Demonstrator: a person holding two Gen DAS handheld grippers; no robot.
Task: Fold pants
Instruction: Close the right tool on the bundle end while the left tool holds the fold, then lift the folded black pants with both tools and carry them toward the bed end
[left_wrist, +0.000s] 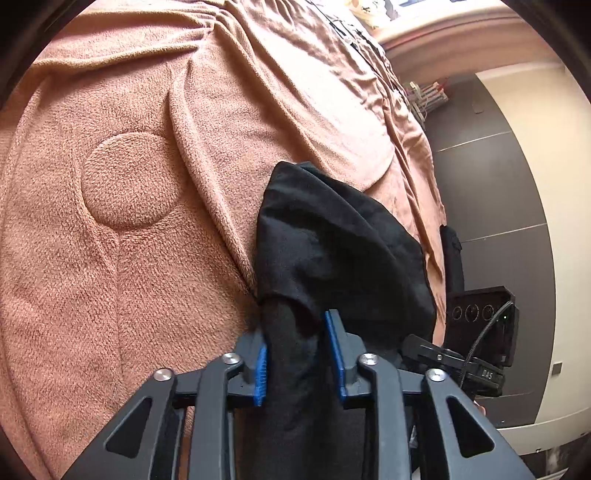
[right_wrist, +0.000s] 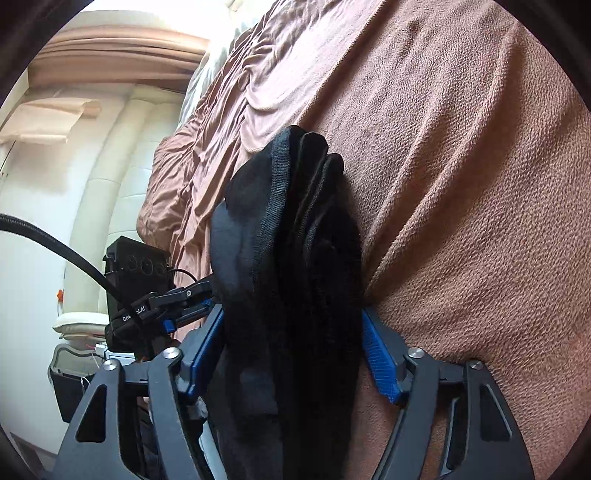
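Observation:
The black pants (left_wrist: 332, 236) lie bunched on a brown blanket (left_wrist: 129, 258) over a bed. In the left wrist view a narrow gathered strip of the cloth runs back between the blue pads (left_wrist: 261, 369) of my left gripper (left_wrist: 293, 325), which is shut on it. In the right wrist view a thick, layered fold of the pants (right_wrist: 295, 240) with a ribbed edge fills the wider gap of my right gripper (right_wrist: 291, 312). Its blue pads (right_wrist: 380, 354) press the fold from both sides. The two grippers sit close together on the same bundle.
The blanket (right_wrist: 461, 184) is wrinkled toward the far end of the bed and has a stitched round patch (left_wrist: 125, 181). The bed's edge drops to a grey floor (left_wrist: 498, 177). My right gripper's body and cable (left_wrist: 480, 325) show beside the pants; my left gripper's body (right_wrist: 136, 288) shows likewise.

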